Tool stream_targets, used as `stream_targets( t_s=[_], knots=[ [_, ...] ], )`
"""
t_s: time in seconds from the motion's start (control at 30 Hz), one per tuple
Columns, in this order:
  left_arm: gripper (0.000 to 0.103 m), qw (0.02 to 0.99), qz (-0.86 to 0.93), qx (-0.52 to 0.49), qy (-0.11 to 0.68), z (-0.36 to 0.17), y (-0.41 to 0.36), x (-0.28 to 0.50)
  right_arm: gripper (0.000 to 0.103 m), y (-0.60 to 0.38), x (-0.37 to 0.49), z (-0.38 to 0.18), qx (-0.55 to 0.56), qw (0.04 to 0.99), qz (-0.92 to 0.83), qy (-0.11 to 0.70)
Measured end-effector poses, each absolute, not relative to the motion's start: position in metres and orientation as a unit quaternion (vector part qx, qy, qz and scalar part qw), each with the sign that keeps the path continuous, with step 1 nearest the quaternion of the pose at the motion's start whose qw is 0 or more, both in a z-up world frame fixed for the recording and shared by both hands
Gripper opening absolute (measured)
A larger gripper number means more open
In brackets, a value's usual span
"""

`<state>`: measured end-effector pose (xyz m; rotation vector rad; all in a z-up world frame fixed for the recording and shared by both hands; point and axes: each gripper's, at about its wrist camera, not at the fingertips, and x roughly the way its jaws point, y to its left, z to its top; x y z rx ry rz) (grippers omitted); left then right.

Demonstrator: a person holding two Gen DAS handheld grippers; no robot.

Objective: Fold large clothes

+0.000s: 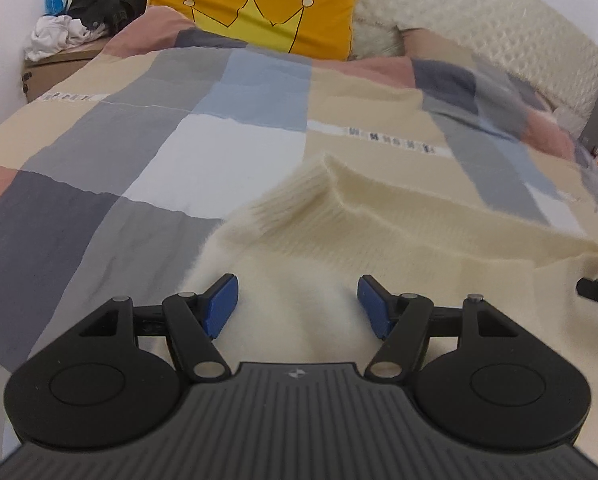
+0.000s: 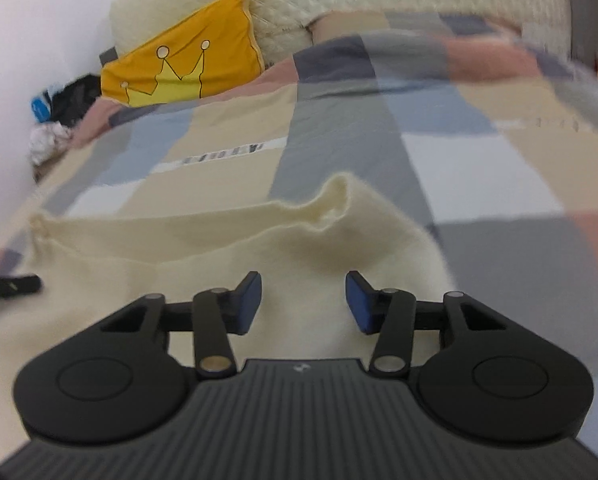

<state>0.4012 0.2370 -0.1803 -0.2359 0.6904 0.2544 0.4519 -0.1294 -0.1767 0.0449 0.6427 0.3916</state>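
A cream knitted sweater [image 1: 399, 216] lies on the bed's checked cover [image 1: 139, 152], its ribbed edge folded over toward the pillows. My left gripper [image 1: 297, 304] hovers above the sweater's near left part, jaws apart, blue pads [image 1: 223, 304] bare. In the right wrist view the same sweater [image 2: 179, 240] spreads to the left, with a raised fold at its far edge. My right gripper [image 2: 303, 302] stands open over the sweater's near right part, nothing between its pads. Each view shows a black tip of the other gripper at its edge.
An orange crown pillow [image 1: 259, 12] leans on the quilted cream headboard [image 1: 479, 20]. Beside the bed at the far left, a box holds heaped white and black clothes [image 1: 79, 16]. The checked cover [image 2: 459, 160] extends right of the sweater.
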Motion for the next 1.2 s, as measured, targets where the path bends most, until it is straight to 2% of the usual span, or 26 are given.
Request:
stream_targets(
  t_s=[0.17,0.5,1.0,1.2],
  knots=[
    [0.071,0.924,0.137,-0.076,0.35,-0.196,0.227,0.414,0.049,-0.137,0.475,-0.2,0.04,0.921,0.179,0.343],
    [0.071,0.925,0.146,-0.058,0.345,-0.192,0.219,0.408,0.049,-0.128,0.468,-0.194,0.01,0.926,0.177,0.334],
    [0.071,0.933,0.14,-0.102,0.315,-0.141,0.185,0.328,0.05,-0.13,0.409,-0.144,0.041,0.933,0.198,0.299],
    [0.071,0.943,0.126,-0.079,0.297,-0.116,0.159,0.29,0.05,-0.133,0.372,-0.125,0.056,0.933,0.215,0.283]
  ],
)
